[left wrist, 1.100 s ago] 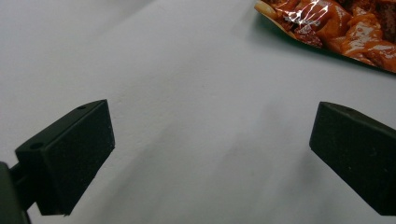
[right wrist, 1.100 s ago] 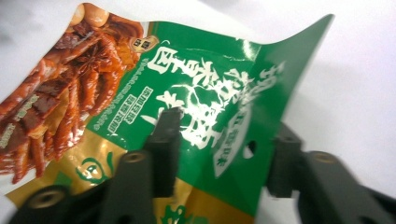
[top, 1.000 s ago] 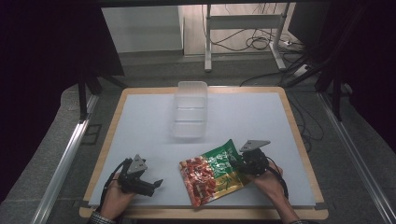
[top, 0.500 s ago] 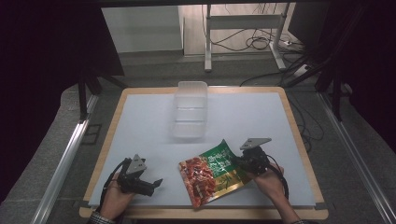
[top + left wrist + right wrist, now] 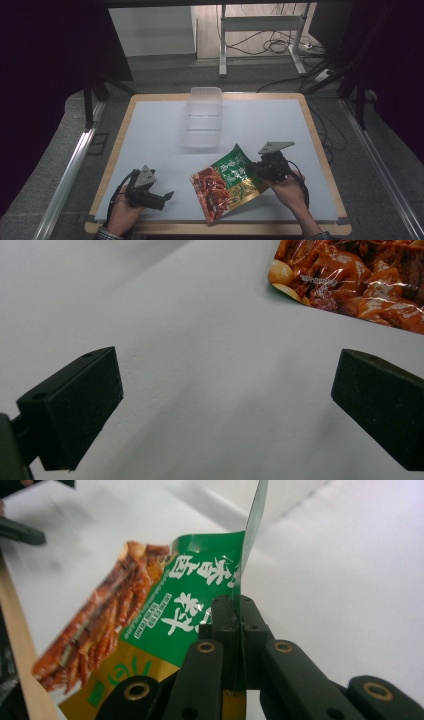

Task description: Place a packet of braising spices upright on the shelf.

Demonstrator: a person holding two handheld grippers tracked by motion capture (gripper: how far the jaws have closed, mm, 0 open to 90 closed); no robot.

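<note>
White table (image 5: 150, 125) with a wooden rim, dark room around it, cables on the floor beyond the far edge.

My right gripper (image 5: 256, 171) sits at the near right of the table. Its jaws have just been closing and now stand pinched together on the green edge of the snack bag (image 5: 225, 182). In the right gripper view the thin film of the bag (image 5: 190, 600) runs straight up between the two pads (the bag's edge stands on end there, the rest hanging off to the left). From the high view the bag lies near the front edge, between my two hands, its right side tilted up at the gripper and its red lower-left corner down by the table.

My left gripper (image 5: 167, 196) rests at the near left, jaws spread wide with nothing between them. In the left gripper view I see bare table between the pads and a corner of the bag (image 5: 350, 280) well ahead, apart from them.

Clear tub (image 5: 203, 117) stands mid-table toward the far side, apart from the bag.
</note>
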